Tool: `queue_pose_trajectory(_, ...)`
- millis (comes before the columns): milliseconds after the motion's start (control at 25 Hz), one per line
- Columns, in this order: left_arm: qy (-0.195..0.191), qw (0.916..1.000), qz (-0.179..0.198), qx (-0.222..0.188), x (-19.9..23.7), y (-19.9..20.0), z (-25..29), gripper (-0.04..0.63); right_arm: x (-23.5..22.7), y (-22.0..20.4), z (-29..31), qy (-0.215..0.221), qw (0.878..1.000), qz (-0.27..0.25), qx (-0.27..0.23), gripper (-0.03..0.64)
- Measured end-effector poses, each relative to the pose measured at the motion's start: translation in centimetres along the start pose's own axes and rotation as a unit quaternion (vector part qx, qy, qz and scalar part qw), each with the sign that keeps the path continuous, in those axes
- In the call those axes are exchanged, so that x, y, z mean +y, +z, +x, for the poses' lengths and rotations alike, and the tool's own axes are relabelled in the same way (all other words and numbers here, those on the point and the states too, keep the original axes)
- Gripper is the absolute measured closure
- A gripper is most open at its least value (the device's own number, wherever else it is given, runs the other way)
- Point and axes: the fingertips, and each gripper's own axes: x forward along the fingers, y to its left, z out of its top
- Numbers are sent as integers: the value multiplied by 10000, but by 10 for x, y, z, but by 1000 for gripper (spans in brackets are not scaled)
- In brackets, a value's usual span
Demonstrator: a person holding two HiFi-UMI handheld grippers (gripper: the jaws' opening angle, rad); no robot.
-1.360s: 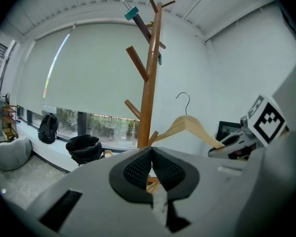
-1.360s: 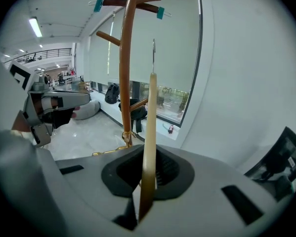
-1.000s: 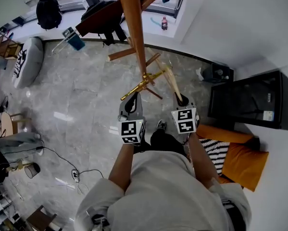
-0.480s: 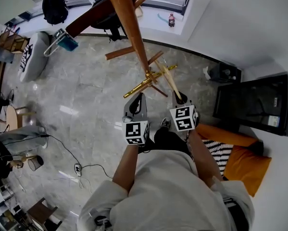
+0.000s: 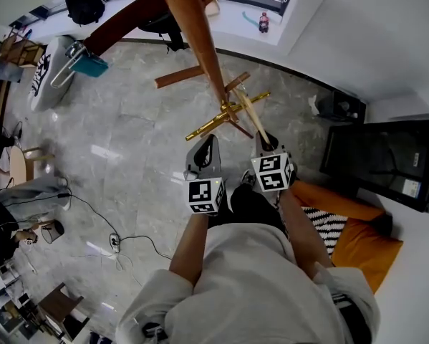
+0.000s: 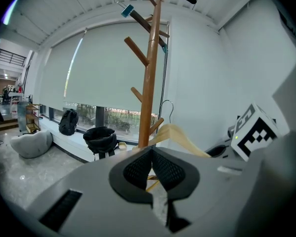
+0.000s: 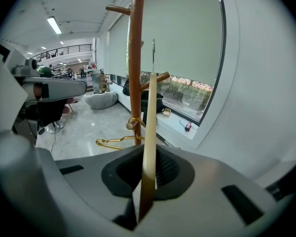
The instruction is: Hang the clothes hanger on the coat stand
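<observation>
Grey marble floor (image 5: pixel 128 142) fills most of the head view. Tall brown wooden coat stand (image 5: pixel 200 41) runs from top centre down to mid-frame, its pegs branching out, and a teal clip (image 5: pixel 91 65) sits on the peg reaching to the upper left. The person's pale-sleeved arms come up from the lower centre. Black cabinet (image 5: pixel 386 160) at right edge, orange cushions (image 5: pixel 361 246) below it, grey beanbag (image 5: pixel 46 81) at upper left. Left gripper (image 5: pixel 207 142) sits just left of centre; in its own view the jaws are pressed together with nothing between them (image 6: pixel 151 154). Right gripper (image 5: pixel 266 140) is beside it, just right of centre, clenched on a pale wooden clothes hanger (image 7: pixel 148 147) seen edge-on between the pads. That hanger (image 5: pixel 251 117) slants up toward the foot of the pole. In the right gripper view its thin metal hook (image 7: pixel 153 53) stands just right of the pole, near a low peg; contact with the peg cannot be told. Gold metal hanger (image 5: pixel 218 122) hangs low on the stand, just left of the wooden one. Small red bottle (image 5: pixel 264 21) on the sill at top.
</observation>
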Motion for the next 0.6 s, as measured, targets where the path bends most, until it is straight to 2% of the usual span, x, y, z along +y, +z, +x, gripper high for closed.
queue_pose_trajectory(600,160,9997,-73,153,15,-21,6,586,9,-13,42,67,9999,-113,104,600)
